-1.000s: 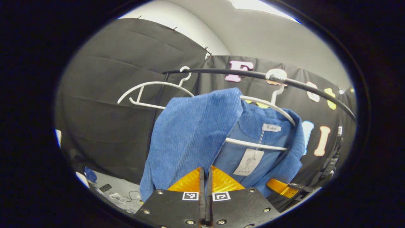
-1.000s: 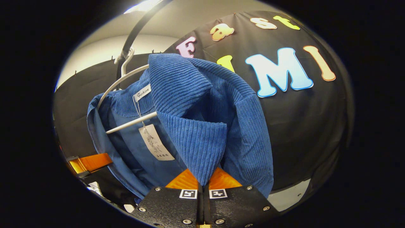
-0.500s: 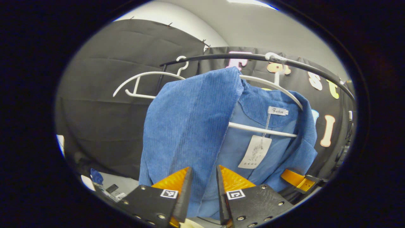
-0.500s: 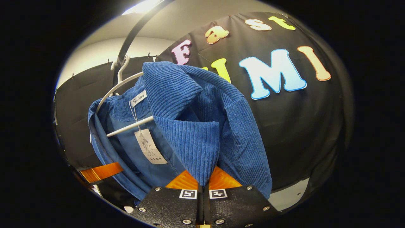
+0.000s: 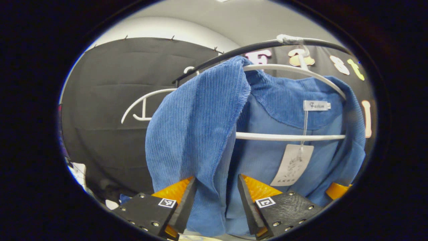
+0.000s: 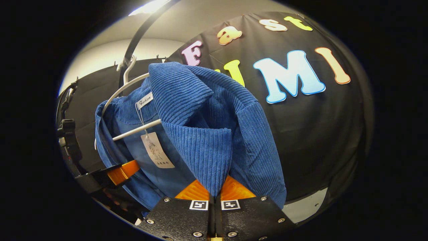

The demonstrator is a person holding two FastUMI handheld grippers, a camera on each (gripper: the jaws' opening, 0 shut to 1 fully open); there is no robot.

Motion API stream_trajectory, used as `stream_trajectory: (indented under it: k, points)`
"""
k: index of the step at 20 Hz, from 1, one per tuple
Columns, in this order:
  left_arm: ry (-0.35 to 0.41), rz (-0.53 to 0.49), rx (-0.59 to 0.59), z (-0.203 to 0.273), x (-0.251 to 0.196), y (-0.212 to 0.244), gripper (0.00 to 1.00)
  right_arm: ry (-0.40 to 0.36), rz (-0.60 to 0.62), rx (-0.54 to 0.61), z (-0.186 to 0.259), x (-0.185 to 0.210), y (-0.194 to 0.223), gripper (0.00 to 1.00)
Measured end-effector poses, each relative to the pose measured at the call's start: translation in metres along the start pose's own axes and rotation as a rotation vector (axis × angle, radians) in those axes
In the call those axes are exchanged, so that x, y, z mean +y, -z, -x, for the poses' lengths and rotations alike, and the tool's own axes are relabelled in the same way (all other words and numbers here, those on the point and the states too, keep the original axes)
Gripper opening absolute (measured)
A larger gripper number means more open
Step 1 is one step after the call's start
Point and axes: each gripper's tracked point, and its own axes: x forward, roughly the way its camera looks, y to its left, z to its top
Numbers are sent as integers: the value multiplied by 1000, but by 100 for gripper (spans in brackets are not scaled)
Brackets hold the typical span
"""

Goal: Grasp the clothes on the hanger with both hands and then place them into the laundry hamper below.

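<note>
A blue corduroy jacket hangs on a white hanger from a black rail. My left gripper is open, and the jacket's front edge drops down between its orange fingers with a gap on each side. In the right gripper view, my right gripper is shut on the lower tip of the jacket's folded front flap. The left gripper shows there at the left, beside the jacket's other side. A paper tag dangles from the collar over the hanger's bar.
A second, bare white hanger hangs on the rail to the left of the jacket. An orange finger of the right gripper peeks out past the jacket at the lower right. The black booth cloth stands close behind.
My left gripper went from shut to wide open and moved in closer, so the jacket's front edge now hangs between its fingers. The right gripper has kept its hold on the flap.
</note>
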Motion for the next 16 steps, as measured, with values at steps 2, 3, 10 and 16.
stream_trajectory:
  k: [2, 3, 10, 16]
  points:
    - [-39, 0, -9, -3, 5, -2, 75, -3, 2, 2, -2, -1, 3, 0]
    - [-43, 2, -12, -5, 6, -3, 75, -4, 6, 2, -4, -2, 4, 0]
    - [-27, 90, -35, -4, 37, -14, 14, -8, 26, 2, -7, -5, 7, 0]
    - [94, 223, -98, 29, 61, -48, 1, 9, 31, -18, -4, -22, 2, 0]
